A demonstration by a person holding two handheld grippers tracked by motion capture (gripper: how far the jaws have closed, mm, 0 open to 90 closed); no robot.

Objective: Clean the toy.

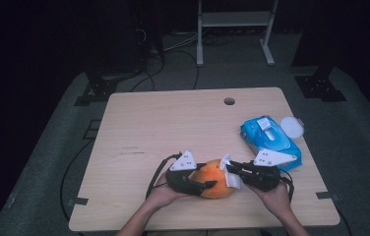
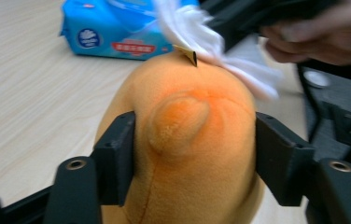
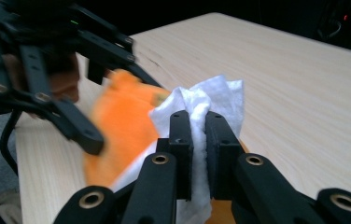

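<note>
Braces the orange plush toy (image 1: 216,178) with the left gripper (image 1: 207,186), jaws about half apart and both pads set against the toy's flanks, as the left gripper view shows; seems done so that the soft body cannot slide or roll under rubbing. Keeps the toy low on the table (image 1: 173,123), near the six o'clock edge, between the two hands and within easy reach of both. Pinches a bunched white wipe (image 3: 211,100) in the right gripper (image 3: 199,116), jaws nearly together with only the folded cloth between them, leaving a loose wad proud of the tips to act as the wiping face. Lays that wad on the toy's upper end, at about two o'clock from its middle in the high view. Leaves the blue wipe pack (image 1: 271,140) at two o'clock from the toy, well apart, with a white round lid (image 1: 292,127) just beyond it: likely the wipe's source, parked clear of the work.
</note>
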